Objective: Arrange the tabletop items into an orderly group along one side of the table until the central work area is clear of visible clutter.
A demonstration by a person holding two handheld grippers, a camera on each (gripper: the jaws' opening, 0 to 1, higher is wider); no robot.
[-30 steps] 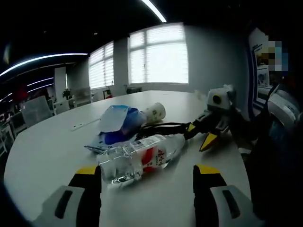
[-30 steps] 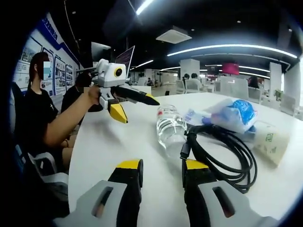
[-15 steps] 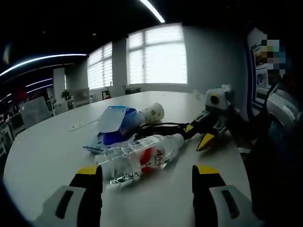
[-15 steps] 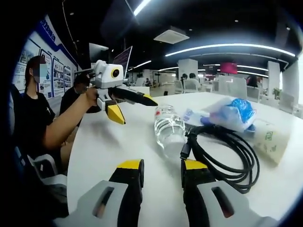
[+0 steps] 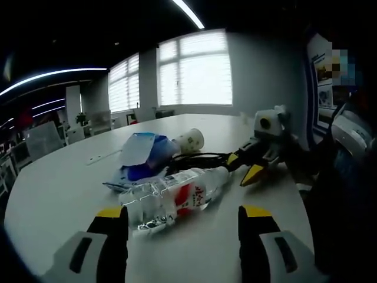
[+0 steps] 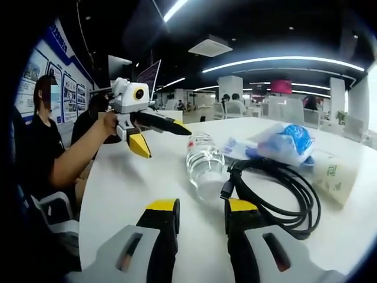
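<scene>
Lying on its side mid-bench (image 5: 53, 183), the clear water bottle (image 5: 177, 197) sits beside a coiled black cable (image 6: 277, 191), blue plastic bag (image 5: 144, 153) and paper cup (image 5: 191, 140), both grippers' fingers spread and empty: left gripper (image 5: 182, 236), right gripper (image 6: 197, 227).

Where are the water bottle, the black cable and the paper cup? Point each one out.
water bottle (image 5: 177, 197), left gripper view, on its red and white label.
black cable (image 6: 288, 191), right gripper view, on the coiled loop.
paper cup (image 5: 191, 140), left gripper view, on its white side near the rim.
</scene>
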